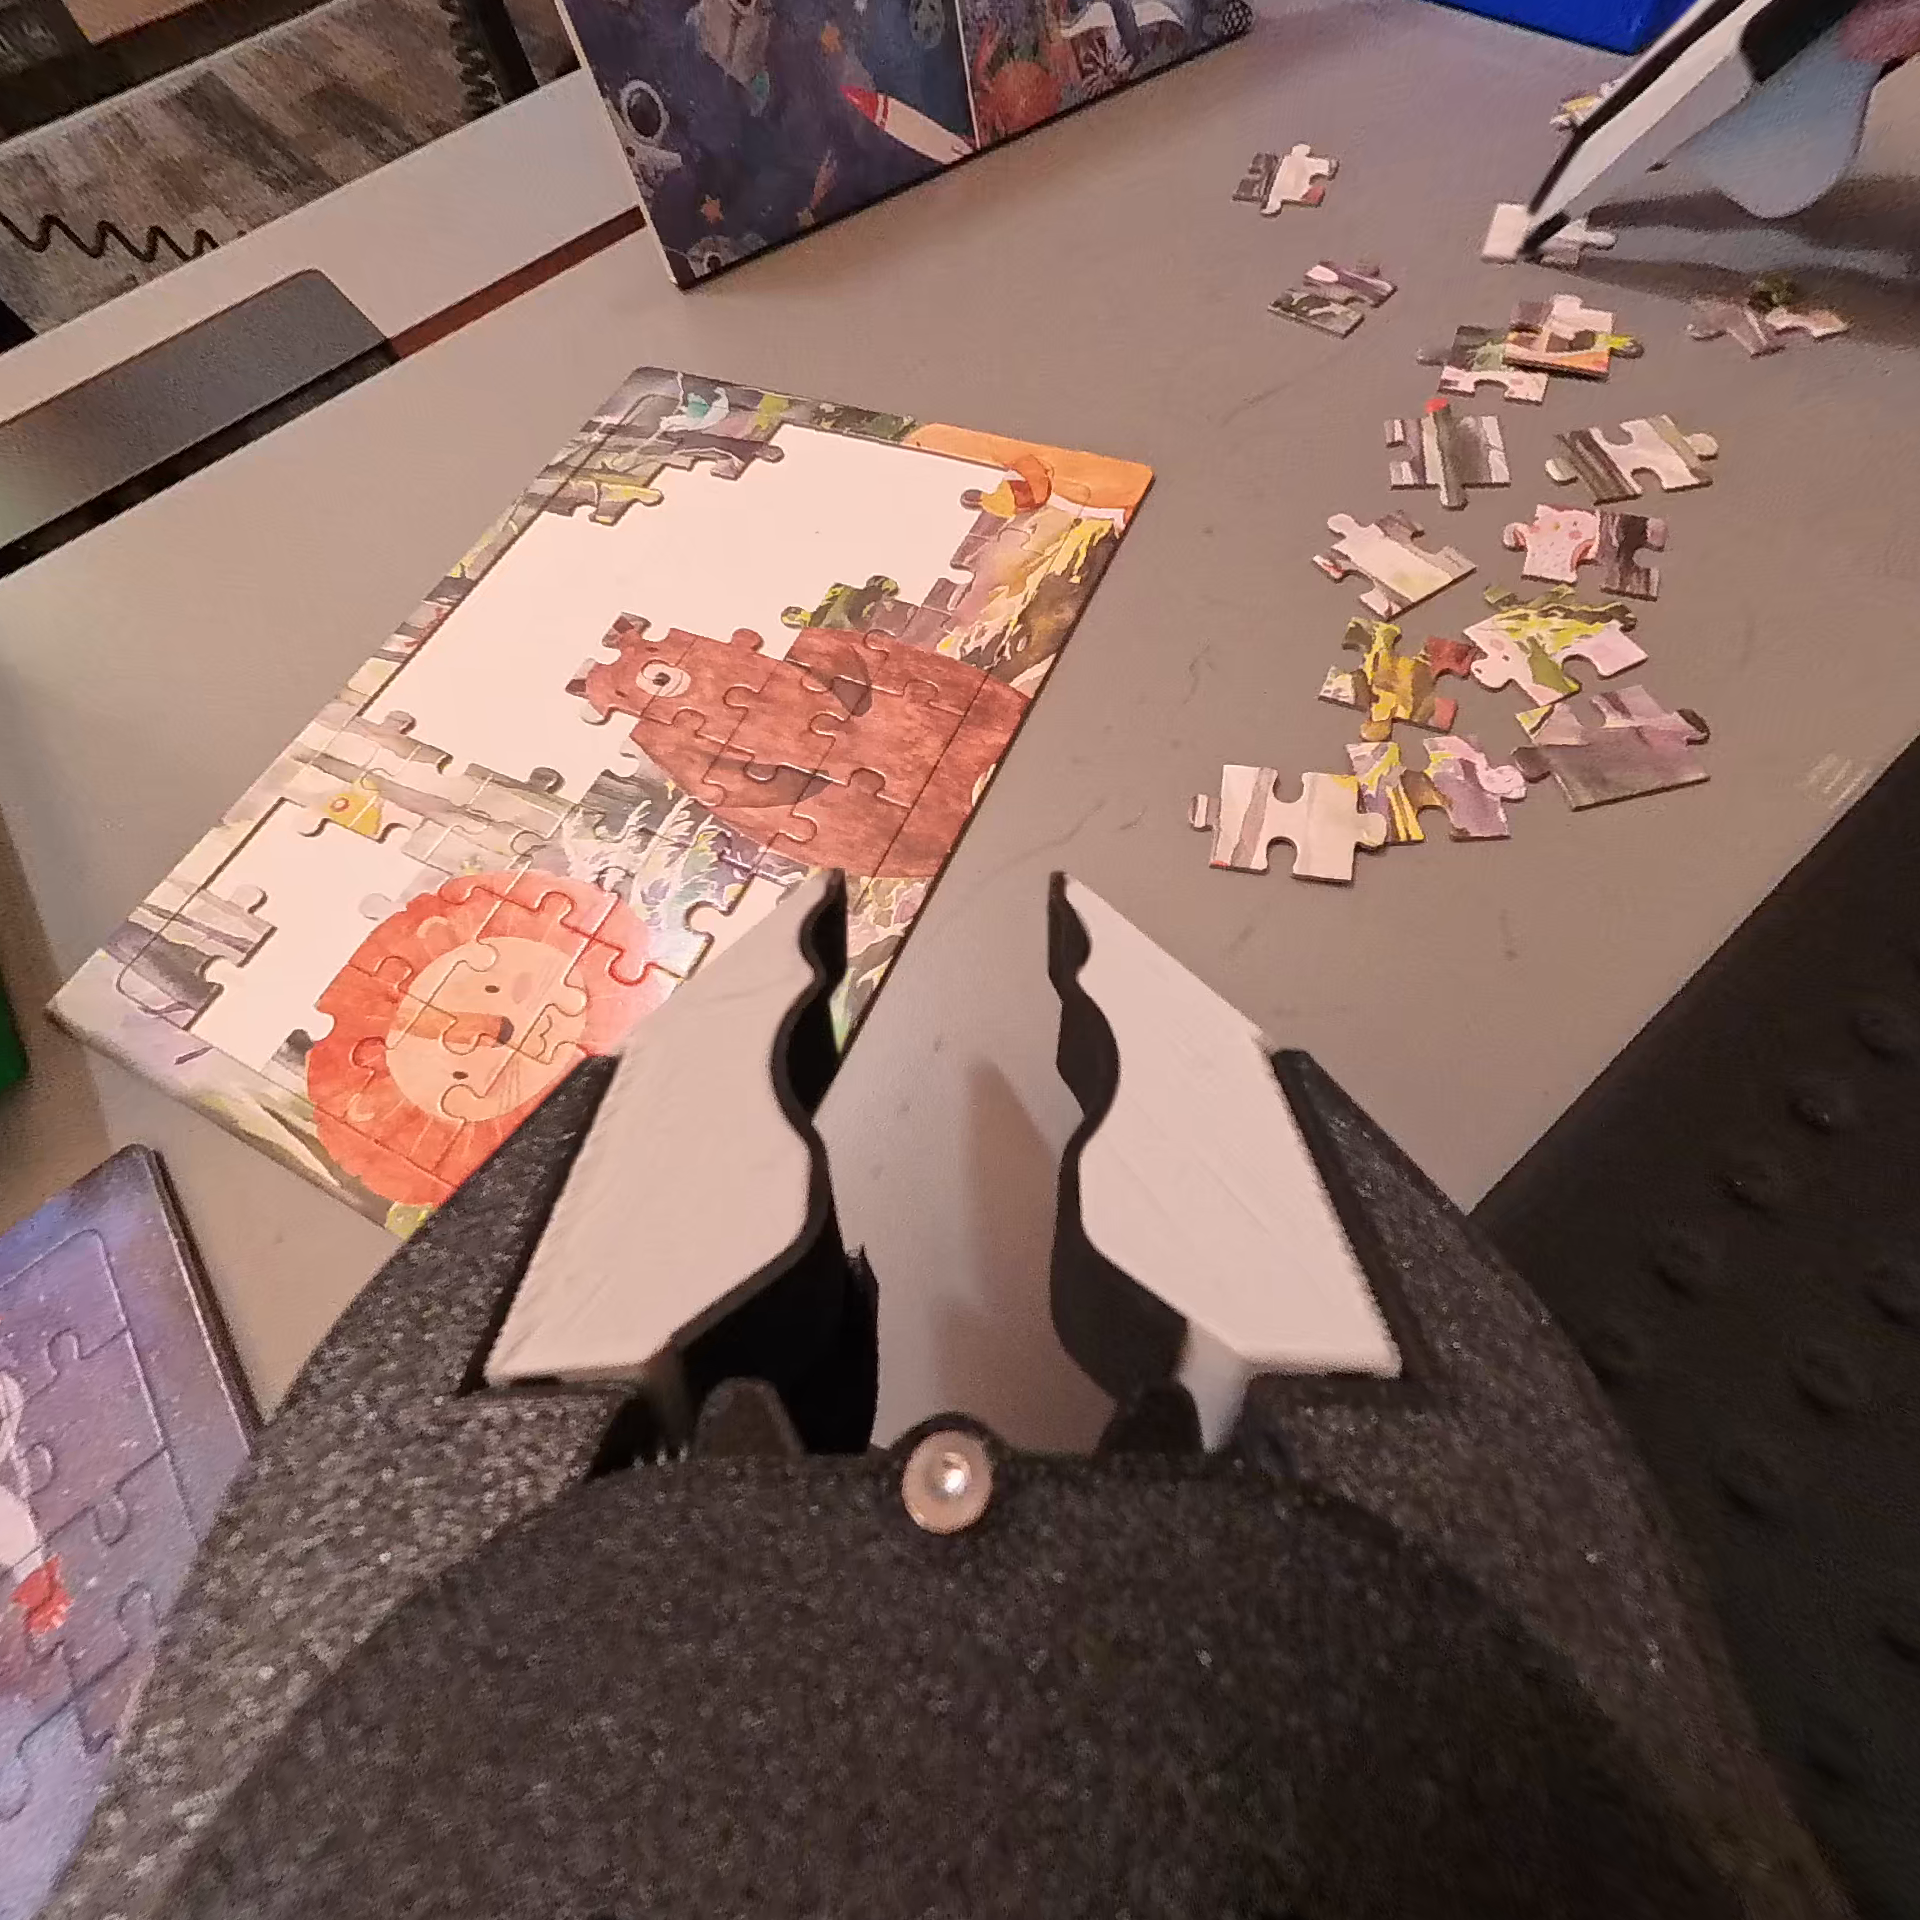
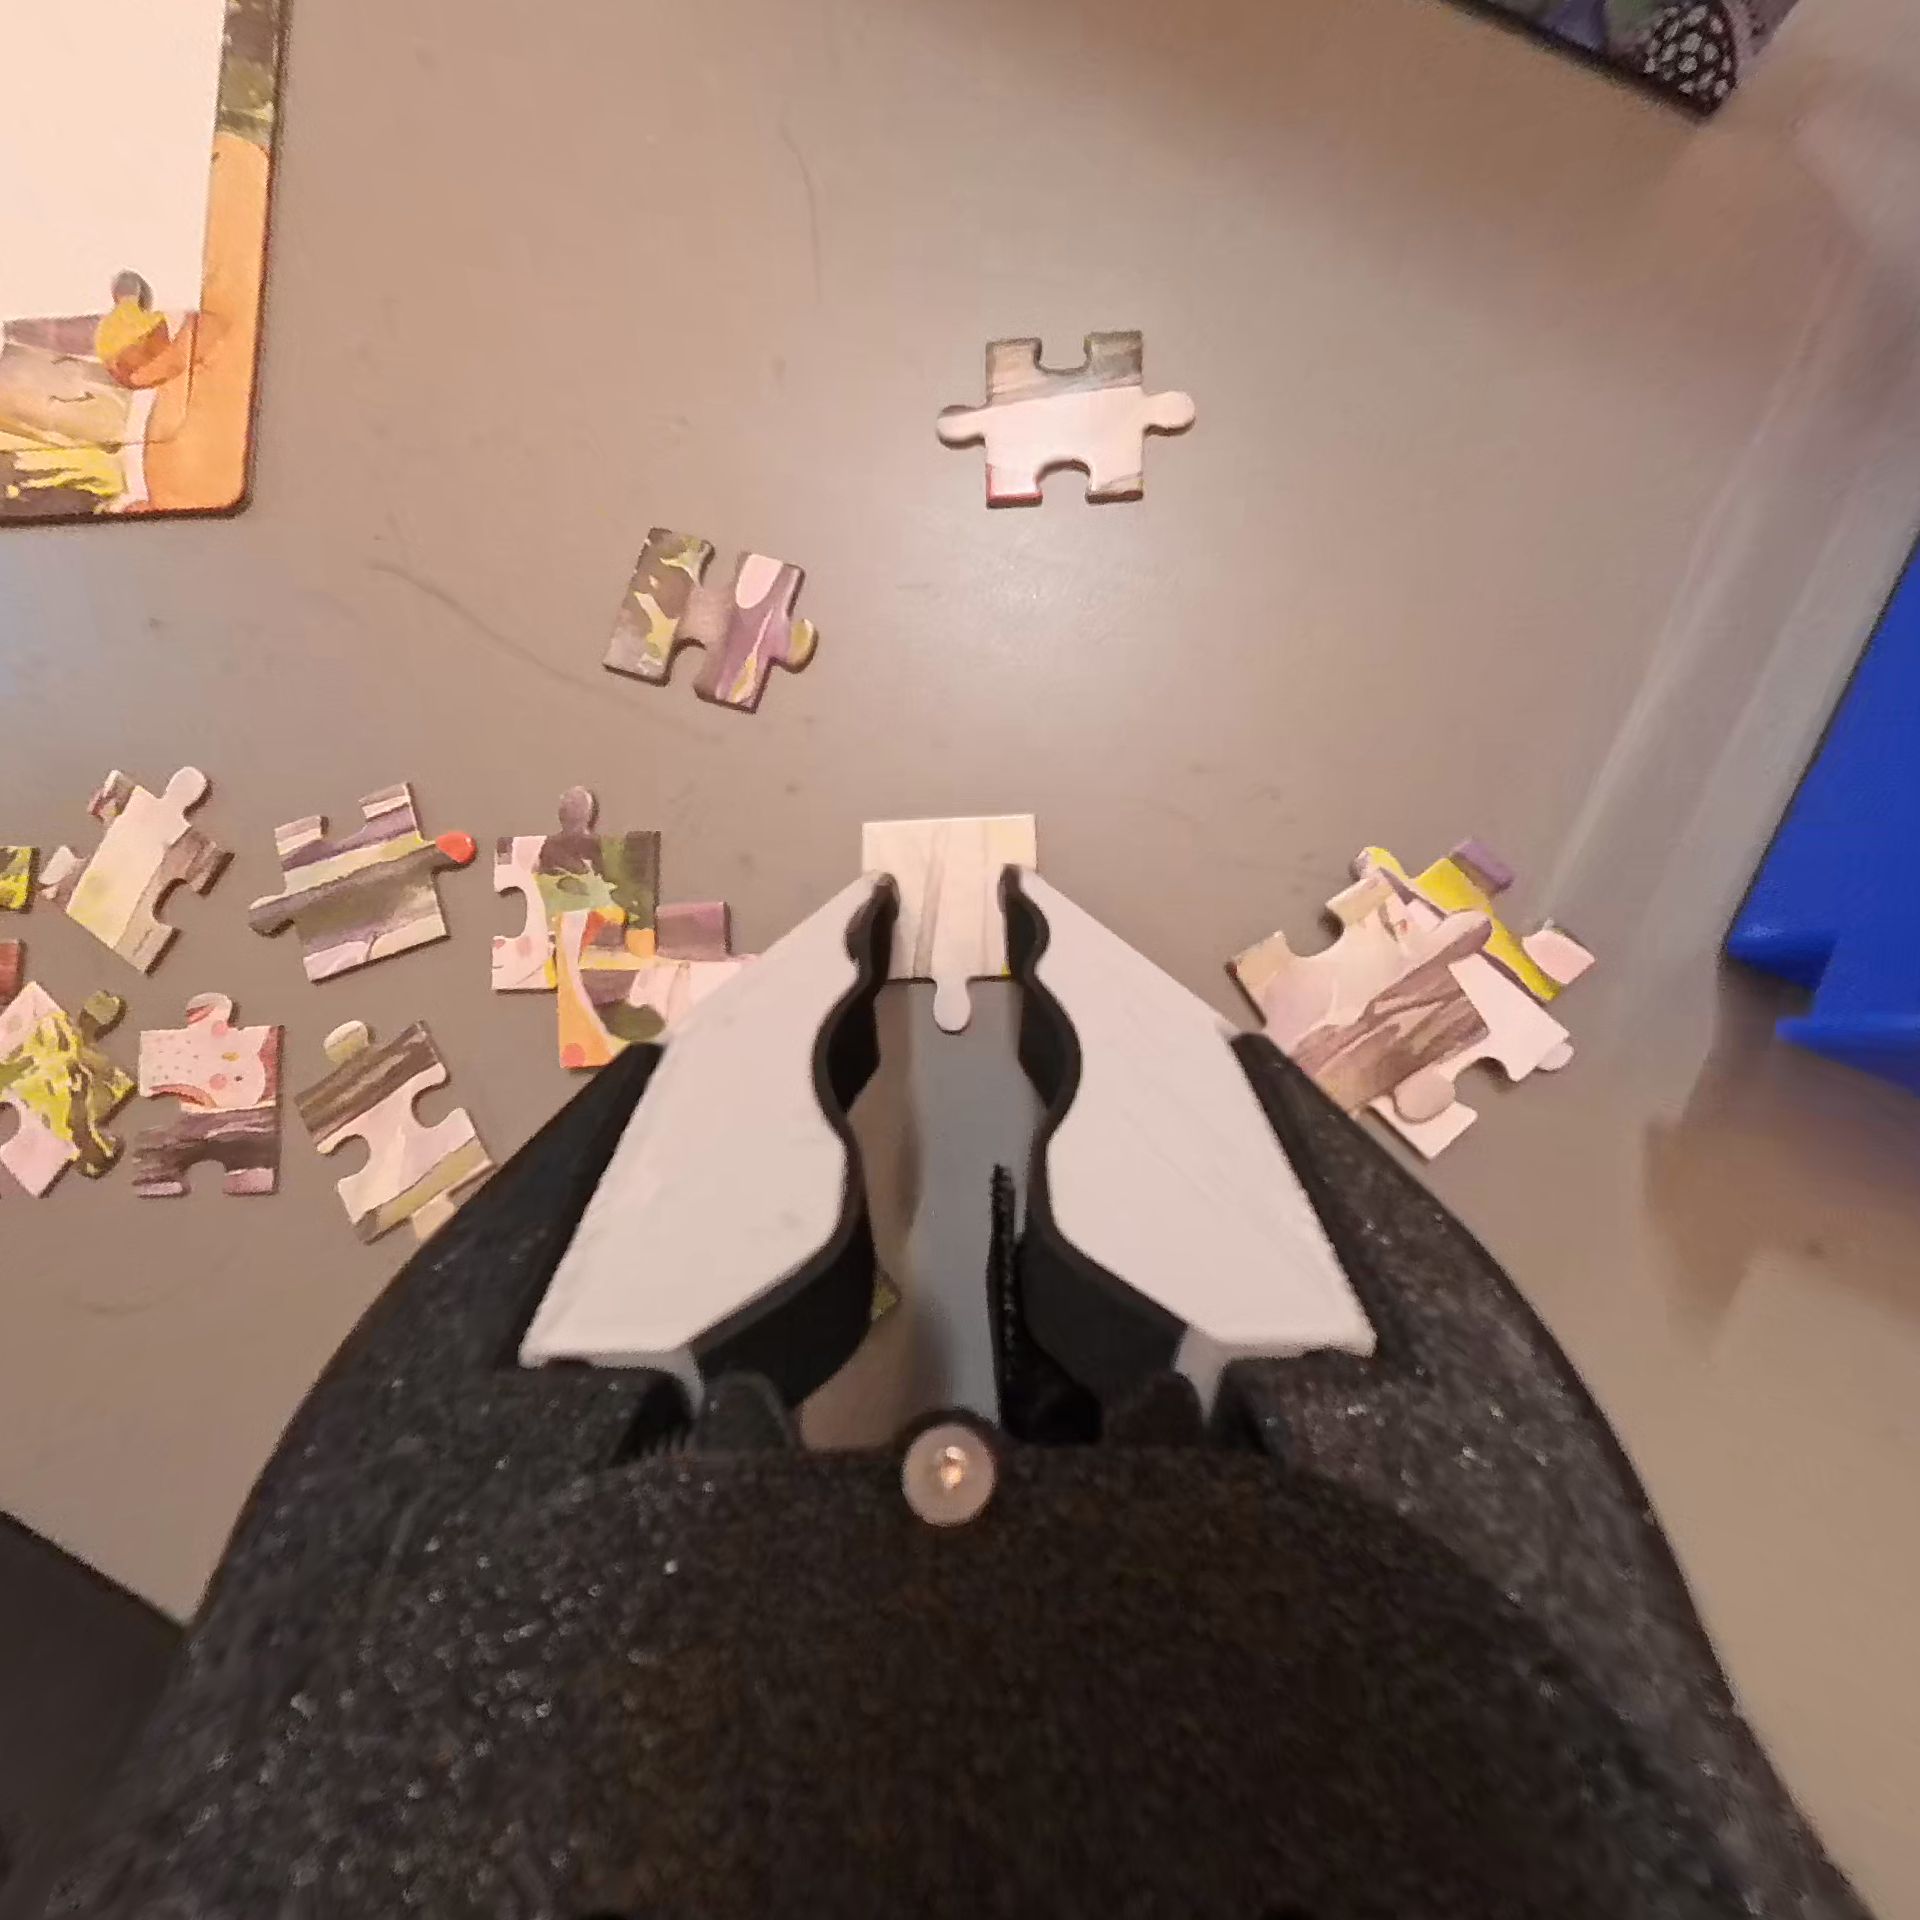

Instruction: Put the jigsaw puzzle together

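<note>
Right gripper (image 2: 943,883) fingers hiding pale puzzle piece (image 2: 948,862) sides, grip unclear

Hobby or lab workroom, grey scuffed worktable (image 1: 1091,343), blue bin (image 2: 1839,935), puzzle box (image 1: 790,114) propped behind

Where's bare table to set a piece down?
Free: the grey strip between the puzzle board and the loose pieces, ahead of the left hand-held gripper. Also between board and puzzle box. Crowded: the scatter around the right hand-held gripper, shut on a pale piece.
</note>
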Motion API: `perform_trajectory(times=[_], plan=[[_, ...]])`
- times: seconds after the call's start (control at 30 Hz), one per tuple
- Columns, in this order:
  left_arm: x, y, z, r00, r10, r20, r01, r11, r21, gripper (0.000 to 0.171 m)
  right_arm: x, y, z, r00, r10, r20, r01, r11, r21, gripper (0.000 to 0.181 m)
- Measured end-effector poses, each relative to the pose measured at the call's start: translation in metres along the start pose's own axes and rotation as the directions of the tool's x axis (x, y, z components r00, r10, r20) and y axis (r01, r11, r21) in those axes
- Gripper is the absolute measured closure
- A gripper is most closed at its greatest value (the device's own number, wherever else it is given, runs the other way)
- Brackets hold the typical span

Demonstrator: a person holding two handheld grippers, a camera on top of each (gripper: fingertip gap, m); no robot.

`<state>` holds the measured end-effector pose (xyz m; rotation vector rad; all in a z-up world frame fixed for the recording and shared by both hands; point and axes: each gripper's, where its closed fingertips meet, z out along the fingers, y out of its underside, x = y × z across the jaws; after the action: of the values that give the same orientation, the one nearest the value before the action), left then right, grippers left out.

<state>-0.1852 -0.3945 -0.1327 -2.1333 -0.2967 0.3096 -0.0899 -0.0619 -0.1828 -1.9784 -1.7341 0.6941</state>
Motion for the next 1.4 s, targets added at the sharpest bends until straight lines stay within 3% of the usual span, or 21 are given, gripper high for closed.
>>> perform_trajectory(times=[0.07,0.17,0.3,0.4,0.57,0.77,0.97,1.03,1.23,1.4], plan=[[0.001,0.001,0.001,1.000,0.006,-0.005,-0.006,1.000,-0.005,0.133,-0.003,-0.008,-0.007,1.000,0.017,-0.001,-0.017,0.998,0.053,0.139],[0.002,0.002,0.002,1.000,0.016,-0.004,-0.016,1.000,-0.009,0.133,-0.039,-0.022,-0.020,0.991,-0.074,0.111,0.059,0.989,0.135,0.151],[0.005,0.003,0.002,0.999,0.033,-0.005,-0.033,0.999,-0.014,0.133,-0.089,-0.001,-0.013,0.933,-0.266,0.242,0.259,0.964,0.058,0.147],[0.006,0.003,0.001,0.999,0.045,-0.001,-0.045,0.999,-0.014,0.133,-0.090,0.013,-0.003,0.925,-0.312,0.216,0.321,0.947,-0.005,0.148],[0.006,0.002,0.000,0.999,0.043,-0.002,-0.043,0.999,-0.007,0.133,-0.067,0.022,-0.013,0.951,-0.218,0.220,0.230,0.973,-0.028,0.147],[0.008,0.006,0.004,0.998,0.058,-0.007,-0.058,0.998,-0.033,0.133,-0.068,0.021,-0.025,0.951,-0.237,0.200,0.239,0.971,0.012,0.148],[0.012,0.008,0.007,0.997,0.080,-0.022,-0.081,0.995,-0.057,0.133,-0.141,0.029,-0.032,0.858,-0.303,0.415,0.313,0.949,0.047,0.149],[0.019,0.006,0.010,0.995,0.087,-0.052,-0.091,0.994,-0.065,0.133,-0.152,0.036,-0.031,0.843,-0.372,0.388,0.384,0.922,0.048,0.151],[0.060,-0.011,0.020,0.974,0.127,-0.190,-0.135,0.990,-0.028,0.133,-0.179,0.036,-0.026,0.831,-0.425,0.360,0.419,0.903,0.097,0.148],[0.078,-0.011,0.026,0.959,0.184,-0.215,-0.196,0.980,-0.038,0.134,-0.187,0.040,-0.009,0.803,-0.464,0.374,0.479,0.876,0.060,0.146]])
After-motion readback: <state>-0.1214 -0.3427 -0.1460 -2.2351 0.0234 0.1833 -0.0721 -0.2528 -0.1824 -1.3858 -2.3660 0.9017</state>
